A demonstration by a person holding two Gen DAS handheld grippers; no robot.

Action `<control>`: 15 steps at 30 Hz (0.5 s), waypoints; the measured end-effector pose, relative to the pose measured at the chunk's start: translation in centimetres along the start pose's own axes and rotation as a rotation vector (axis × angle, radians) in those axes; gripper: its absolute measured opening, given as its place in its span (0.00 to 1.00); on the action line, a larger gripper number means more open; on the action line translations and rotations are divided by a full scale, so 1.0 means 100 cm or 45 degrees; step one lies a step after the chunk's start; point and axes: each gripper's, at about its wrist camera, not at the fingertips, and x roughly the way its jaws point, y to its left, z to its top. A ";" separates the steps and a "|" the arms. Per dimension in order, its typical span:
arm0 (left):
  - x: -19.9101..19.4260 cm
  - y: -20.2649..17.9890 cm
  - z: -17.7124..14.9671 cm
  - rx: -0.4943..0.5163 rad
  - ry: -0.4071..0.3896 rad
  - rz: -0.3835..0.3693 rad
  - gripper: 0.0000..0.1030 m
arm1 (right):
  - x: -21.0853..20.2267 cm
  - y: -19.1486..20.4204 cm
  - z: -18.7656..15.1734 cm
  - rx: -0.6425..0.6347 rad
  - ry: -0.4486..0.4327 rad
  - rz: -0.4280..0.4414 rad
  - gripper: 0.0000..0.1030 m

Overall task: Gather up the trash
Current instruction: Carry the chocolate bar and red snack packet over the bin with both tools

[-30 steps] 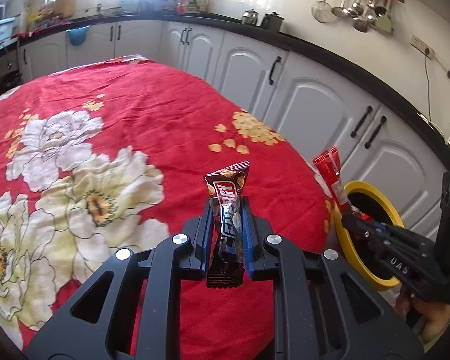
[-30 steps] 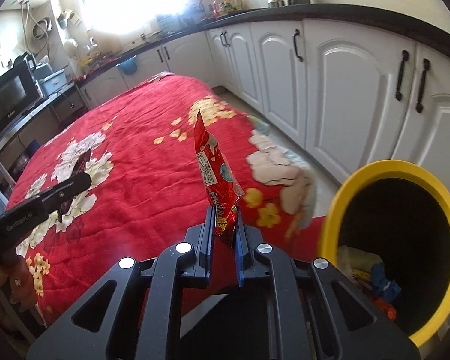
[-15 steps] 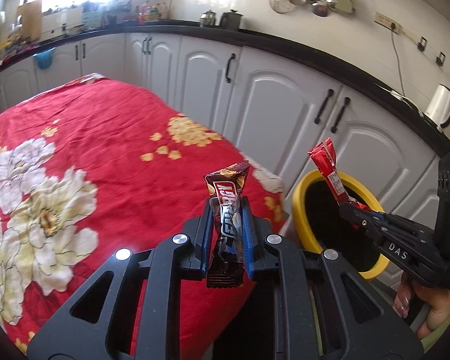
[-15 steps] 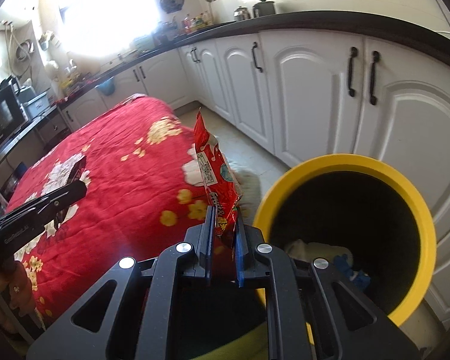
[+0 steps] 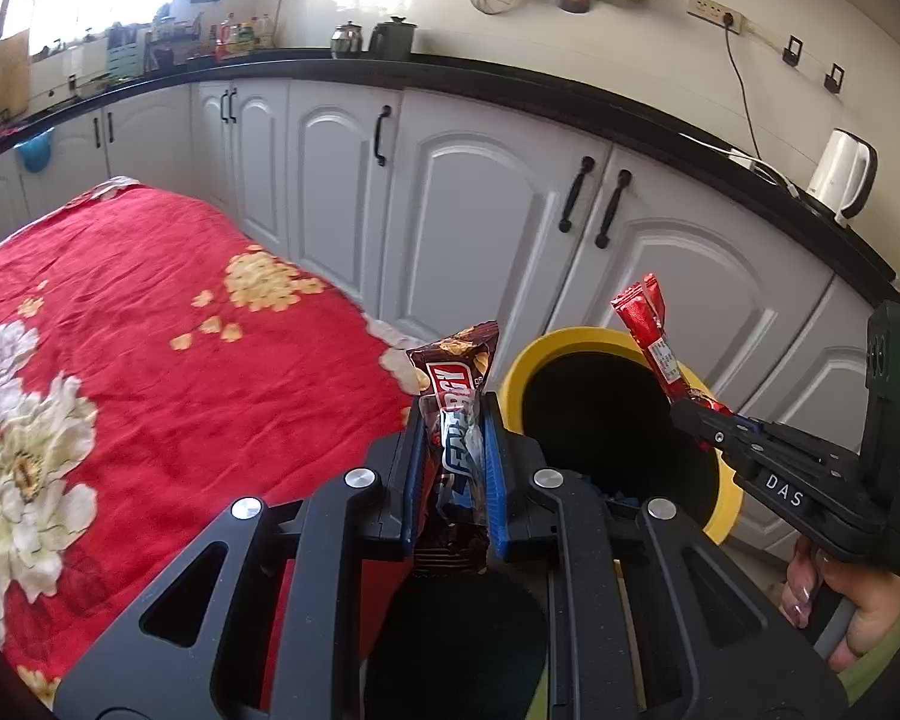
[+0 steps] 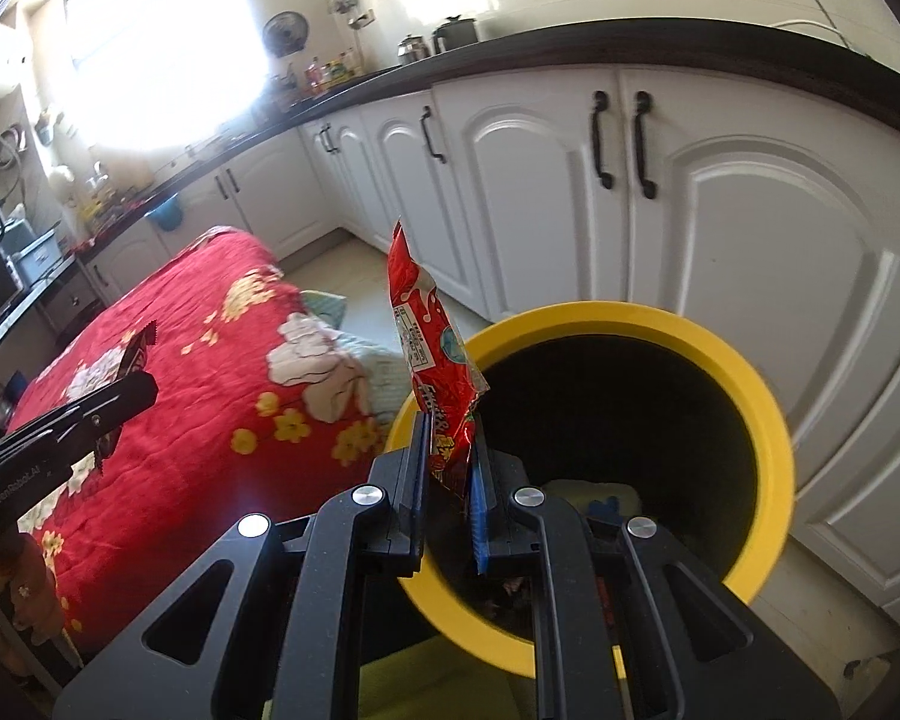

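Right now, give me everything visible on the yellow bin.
The yellow bin is round, with a thick glossy yellow rim that looks plastic and a dark inside. It stands upright and open, no lid in view, on the floor between the red floral cloth and the white cabinets. Some trash lies at the bottom: something pale and a blue scrap. Nothing visibly touches the rim.
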 end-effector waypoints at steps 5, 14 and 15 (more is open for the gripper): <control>0.009 -0.016 0.003 0.035 0.010 -0.023 0.11 | -0.008 -0.019 -0.003 0.043 -0.016 -0.030 0.11; 0.028 -0.045 0.007 0.101 0.022 -0.085 0.11 | -0.009 -0.050 -0.009 0.098 -0.016 -0.089 0.11; 0.032 -0.050 0.007 0.111 0.027 -0.093 0.11 | -0.009 -0.052 -0.010 0.102 -0.016 -0.097 0.11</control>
